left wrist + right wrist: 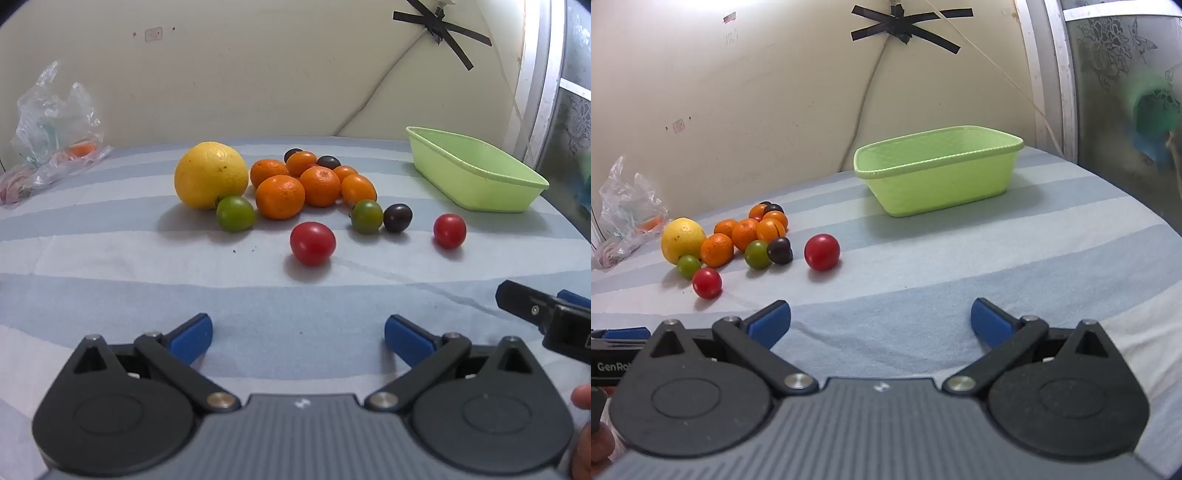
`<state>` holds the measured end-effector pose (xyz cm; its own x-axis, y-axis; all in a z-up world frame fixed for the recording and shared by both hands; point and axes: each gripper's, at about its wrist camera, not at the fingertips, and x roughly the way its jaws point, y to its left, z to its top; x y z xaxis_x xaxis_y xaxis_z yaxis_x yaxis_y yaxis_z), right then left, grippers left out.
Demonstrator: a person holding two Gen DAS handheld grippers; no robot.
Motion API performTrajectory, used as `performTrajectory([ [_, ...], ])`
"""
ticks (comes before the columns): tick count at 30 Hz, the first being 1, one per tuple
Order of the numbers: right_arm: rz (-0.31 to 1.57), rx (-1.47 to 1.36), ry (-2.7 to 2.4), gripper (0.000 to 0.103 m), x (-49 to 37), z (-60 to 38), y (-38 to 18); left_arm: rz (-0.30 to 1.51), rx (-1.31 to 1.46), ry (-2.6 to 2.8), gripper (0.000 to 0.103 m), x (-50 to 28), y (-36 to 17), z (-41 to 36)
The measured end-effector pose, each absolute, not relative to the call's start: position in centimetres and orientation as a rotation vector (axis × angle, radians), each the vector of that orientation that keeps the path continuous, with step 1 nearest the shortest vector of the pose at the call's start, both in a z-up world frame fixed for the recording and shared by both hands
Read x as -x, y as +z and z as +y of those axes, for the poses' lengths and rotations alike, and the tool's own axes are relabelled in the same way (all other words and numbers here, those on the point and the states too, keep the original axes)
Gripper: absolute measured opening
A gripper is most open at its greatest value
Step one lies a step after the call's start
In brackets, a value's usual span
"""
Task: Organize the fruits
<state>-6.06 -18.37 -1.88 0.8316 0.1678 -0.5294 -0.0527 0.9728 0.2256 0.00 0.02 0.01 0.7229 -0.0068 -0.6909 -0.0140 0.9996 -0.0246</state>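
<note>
Two grippers low over a soft cloth (110,258) with blue and white stripes. Left gripper (298,338) with blue pads spread wide, nothing between them, only bare cloth below. Right gripper (881,323) just the same, wide open and holding nothing. Plenty of open striped cloth between both grippers and the fruit. Fruit bunched in one pile toward the far wall: a big round yellow citrus fruit (211,175) on the left side of the pile, a small green tomato (235,213) touching its front, and a cluster of little orange mandarins (280,196) packed close beside it. Small dark purple tomatoes (397,218) mixed in, one at the front next to a second green tomato (366,216). Two round red tomatoes out in the open, apart from the pile: one (312,243) nearest the left gripper, the other (449,231) farther right, on the way to the tub. Light green plastic tub (938,173), long with a rolled rim, nothing seen inside, well apart from the fruit near the right edge of the cloth. Clear room in front of the tub and all around it. Crumpled clear plastic bag (55,122) far off at the left edge by the wall.
</note>
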Motion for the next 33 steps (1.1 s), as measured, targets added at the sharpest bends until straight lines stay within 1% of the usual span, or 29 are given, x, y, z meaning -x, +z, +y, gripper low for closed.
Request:
performTrajectory([
  [8, 0.568, -0.181, 0.106, 0.103, 6.3, -18.6, -1.7, 0.731, 0.072, -0.082, 0.103, 0.8, 0.0, 1.5],
  [9, 0.542, -0.168, 0.111, 0.099, 6.6, -18.5, -1.5, 0.732, 0.08, -0.109, 0.103, 0.9, -0.1, 2.0],
  [11, 0.503, -0.152, 0.133, 0.096, 6.6, -17.8, -1.1, 0.713, 0.095, -0.155, 0.103, 1.6, -0.1, 2.6],
  [13, 0.479, -0.122, 0.197, 0.082, 6.2, -16.8, -0.2, 0.7, 0.135, -0.196, 0.103, 2.2, 0.0, 3.5],
  [16, 0.463, -0.06, 0.319, 0.075, 4.6, -13.7, 1.6, 0.684, 0.245, -0.235, 0.103, 3.5, 0.2, 6.1],
  [19, 0.431, -0.012, 0.46, 0.075, 2.5, -10.2, 3.3, 0.641, 0.268, -0.165, 0.103, 4.9, 0.4, 8.0],
  [21, 0.451, 0.007, 0.529, 0.075, 0.5, -7.9, 3.8, 0.625, 0.273, -0.128, 0.103, 5.6, 0.4, 9.4],
  [25, 0.513, 0.06, 0.587, 0.075, -3.7, -3.2, 3.3, 0.599, 0.325, -0.076, 0.103, 7.2, 0.0, 12.1],
  [30, 0.586, 0.124, 0.616, 0.075, -6.3, 0.3, 2.0, 0.559, 0.361, -0.023, 0.103, 8.0, 0.0, 14.0],
  [33, 0.623, 0.2, 0.612, 0.068, -6.8, 2.1, 1.2, 0.539, 0.403, -0.012, 0.103, 8.3, -0.1, 14.9],
])
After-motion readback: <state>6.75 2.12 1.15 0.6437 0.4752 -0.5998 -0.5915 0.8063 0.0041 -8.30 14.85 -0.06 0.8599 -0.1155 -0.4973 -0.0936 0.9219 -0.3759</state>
